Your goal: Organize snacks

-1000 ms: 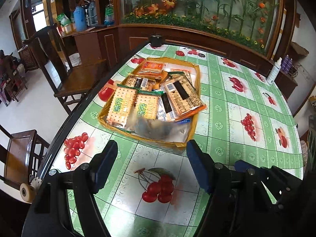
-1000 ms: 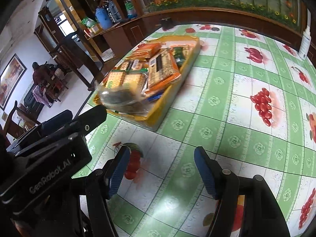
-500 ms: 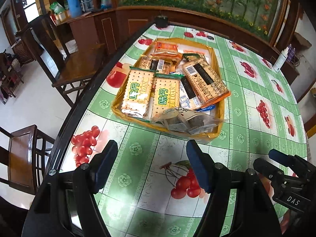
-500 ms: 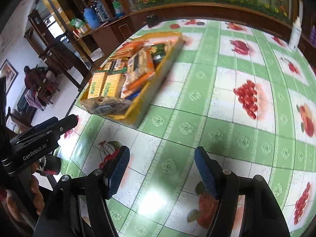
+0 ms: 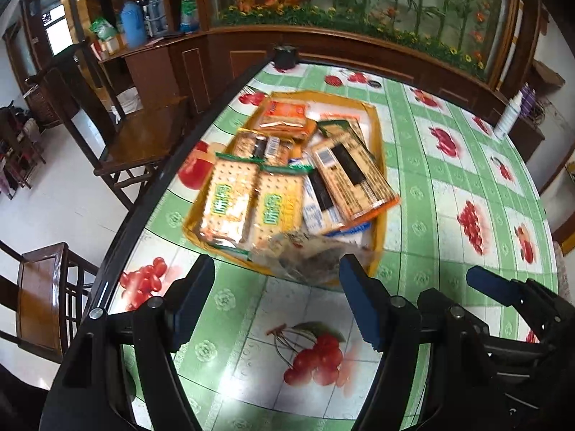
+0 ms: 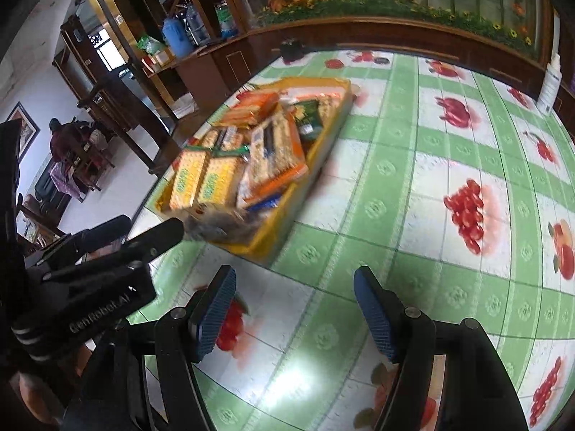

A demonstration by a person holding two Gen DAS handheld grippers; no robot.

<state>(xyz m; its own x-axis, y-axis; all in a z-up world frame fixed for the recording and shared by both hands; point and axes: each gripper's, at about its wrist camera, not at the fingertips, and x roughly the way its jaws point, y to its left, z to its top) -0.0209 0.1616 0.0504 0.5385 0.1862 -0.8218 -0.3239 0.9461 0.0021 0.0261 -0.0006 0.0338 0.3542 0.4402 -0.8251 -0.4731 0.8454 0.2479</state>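
Observation:
A yellow tray (image 5: 379,133) full of snack packs sits near the table's left edge; it also shows in the right wrist view (image 6: 323,136). Two cracker packs (image 5: 251,204) lie side by side at its front, an orange-edged pack (image 5: 354,179) leans over the right side, and a clear bag with dark contents (image 5: 312,256) lies over the front rim. My left gripper (image 5: 276,298) is open and empty, just short of the tray's front. My right gripper (image 6: 293,309) is open and empty, over the tablecloth to the right of the tray.
The table has a green checked cloth with fruit prints (image 5: 449,186). Wooden chairs (image 5: 140,133) stand along its left edge. A white bottle (image 5: 508,115) stands at the far right edge, a dark object (image 5: 285,55) at the far corner.
Both grippers have moved closer to the tray and lower again, after being drawn back and up half a second ago. Both stay open. The snacks have not moved.

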